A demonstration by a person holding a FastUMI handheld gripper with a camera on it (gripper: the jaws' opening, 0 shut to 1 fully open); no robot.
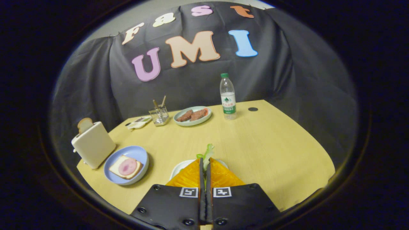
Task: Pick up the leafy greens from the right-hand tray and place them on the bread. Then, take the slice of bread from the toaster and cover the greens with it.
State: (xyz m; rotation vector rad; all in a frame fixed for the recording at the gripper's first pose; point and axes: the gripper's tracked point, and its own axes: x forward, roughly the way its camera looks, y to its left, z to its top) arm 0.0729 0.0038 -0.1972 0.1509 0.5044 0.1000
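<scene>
My gripper (204,161) is shut on the leafy greens (208,152), whose pale green leaf sticks up from between the fingertips. Right under the fingers lies a white tray (180,166), mostly hidden by them. To the left sits a blue plate (140,154) holding a slice of bread (119,169) with a pink round of ham (128,166) on top. Further left stands a cream toaster (93,144) with another bread slice (85,124) poking out of its slot.
At the back of the yellow table (265,143) stand a pale green plate with sausages (192,115), a clear water bottle (227,97), a small holder with sticks (159,114) and a small flat dish (139,122). The table's right edge curves away near the cloth wall.
</scene>
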